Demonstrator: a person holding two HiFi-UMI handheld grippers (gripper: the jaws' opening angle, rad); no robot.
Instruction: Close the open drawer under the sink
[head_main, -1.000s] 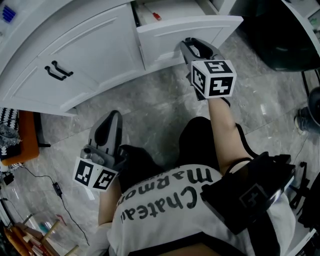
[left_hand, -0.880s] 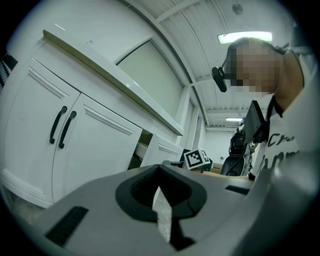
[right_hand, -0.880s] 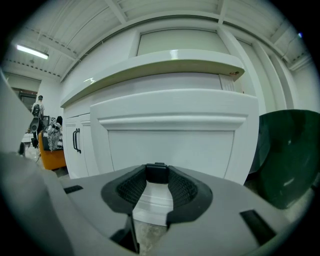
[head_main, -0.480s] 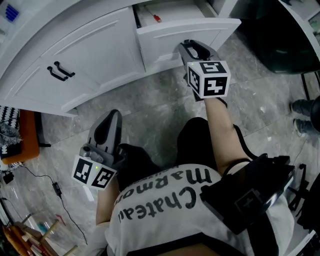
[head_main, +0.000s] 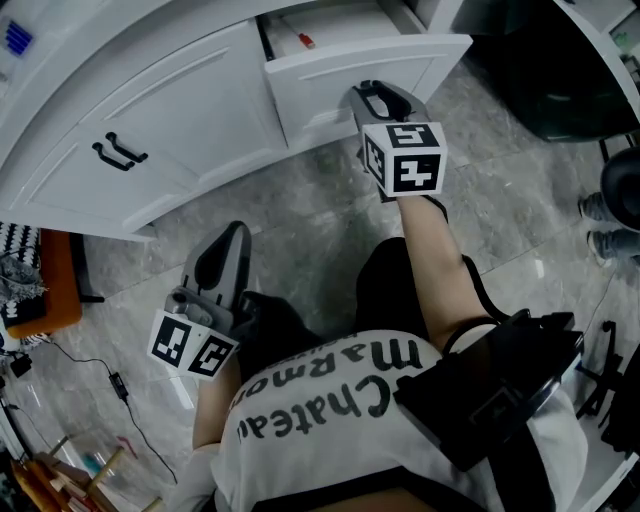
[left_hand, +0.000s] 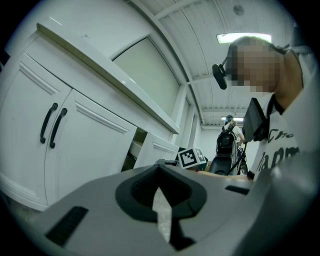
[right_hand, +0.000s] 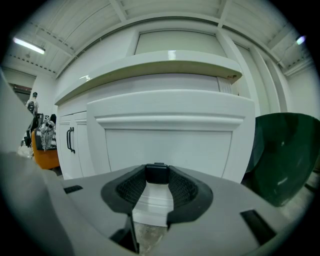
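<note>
R arm (head_main: 440, 265) stretched fwd, R gripper (head_main: 368, 97) tipped slightly down. Its jaws have just opened a bit, w/ a small dark block (right_hand: 157, 173) btwn the tips, which sit against its sides. L gripper (head_main: 230, 240) is held low by the L knee (head_main: 275, 325), pointing level. Its jaws are together, only a thin slit left, nothing in it. L forearm (head_main: 212, 405) mostly hidden.

White drawer (head_main: 350, 70), its drawer handle (right_hand: 157, 173) black; white cabinet doors (head_main: 160, 100) with 2 black door handles (head_main: 118, 152); grey marble floor (head_main: 300, 220) veined paler; dark green bin (right_hand: 285, 160); orange stool (head_main: 50, 285); white shirt (head_main: 300, 435) lettered black
</note>
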